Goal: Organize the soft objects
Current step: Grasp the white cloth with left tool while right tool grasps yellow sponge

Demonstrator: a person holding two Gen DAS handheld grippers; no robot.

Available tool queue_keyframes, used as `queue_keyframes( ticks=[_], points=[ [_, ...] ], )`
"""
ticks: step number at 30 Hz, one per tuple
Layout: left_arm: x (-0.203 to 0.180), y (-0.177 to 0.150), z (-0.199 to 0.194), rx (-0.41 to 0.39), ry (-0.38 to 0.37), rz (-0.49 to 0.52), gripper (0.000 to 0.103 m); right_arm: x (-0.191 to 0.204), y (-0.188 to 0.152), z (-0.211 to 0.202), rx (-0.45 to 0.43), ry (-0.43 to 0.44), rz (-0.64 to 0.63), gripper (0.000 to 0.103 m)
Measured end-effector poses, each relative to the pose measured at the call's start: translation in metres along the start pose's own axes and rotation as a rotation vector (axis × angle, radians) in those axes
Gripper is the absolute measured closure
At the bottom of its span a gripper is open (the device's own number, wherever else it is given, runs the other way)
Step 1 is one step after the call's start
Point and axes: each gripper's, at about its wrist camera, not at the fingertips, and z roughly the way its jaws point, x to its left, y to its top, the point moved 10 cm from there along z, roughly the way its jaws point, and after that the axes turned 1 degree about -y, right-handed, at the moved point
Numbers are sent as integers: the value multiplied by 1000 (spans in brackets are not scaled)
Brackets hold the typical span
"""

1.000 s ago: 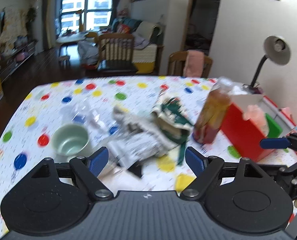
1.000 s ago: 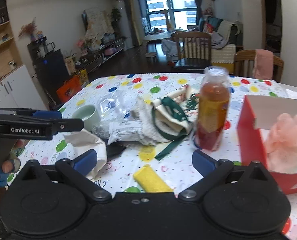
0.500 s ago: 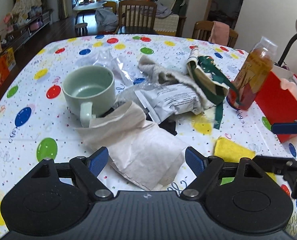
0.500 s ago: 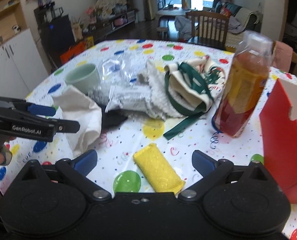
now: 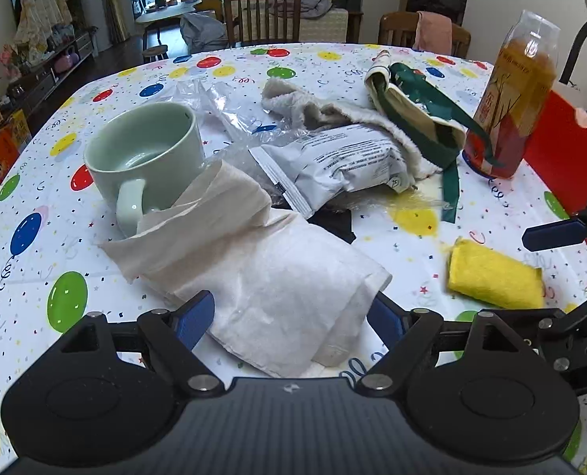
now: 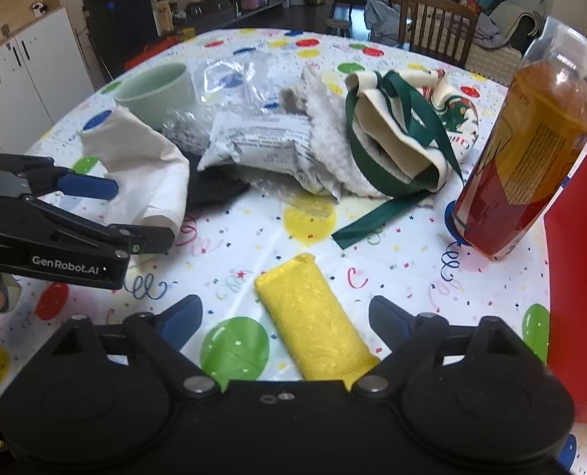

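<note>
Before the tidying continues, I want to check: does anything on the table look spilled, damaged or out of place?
No spill or damage is visible. The soft things lie in a messy heap: a white cloth leans against the green mug, and a fleece cloth lies under the printed packet.

bare cloth [image 6: 404, 261] ahead | bottle [image 6: 531, 150] – red box [image 6: 578, 277] block right

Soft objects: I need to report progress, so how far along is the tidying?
Barely started. Done: only a pink item shows in the red box. In hand: nothing; left gripper straddles the white cloth, right gripper the yellow cloth, both open. Left: everything else.
</note>
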Motion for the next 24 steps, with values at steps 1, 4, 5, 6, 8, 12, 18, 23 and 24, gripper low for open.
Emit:
queue_keyframes(
  ticks=[1, 4, 5, 6, 8, 12, 18, 23, 24],
  points=[
    [1, 0, 2, 2, 0, 2, 19, -1, -1, 2, 6, -2, -1, 17],
    [4, 0, 4, 1, 6, -2, 19, -2, -3, 6, 18, -10, -8, 25],
    [5, 0, 5, 0, -2, -9, 19, -2, -3, 7, 19, -14, -12, 26],
    [5, 1, 5, -2, -10, -16, 26, -2, -3, 7, 20, -17, -17, 29],
    [5, 3, 3, -11, -20, -18, 45, -2, -3, 7, 19, -21, -21, 34],
    [5, 3, 2, -6, -42, -24, 69, -5, -3, 7, 18, -35, -18, 44],
    [11, 6, -5, -27, -48, -45, 86, -13, -3, 5, 9, -58, 9, 60],
    [9, 11, -14, -64, -19, -3, 95, -12, -3, 0, -16, -69, 4, 67],
    [9, 12, -16, -75, -21, 1, 96, -12, -2, -2, -25, -71, 8, 74]
  ],
)
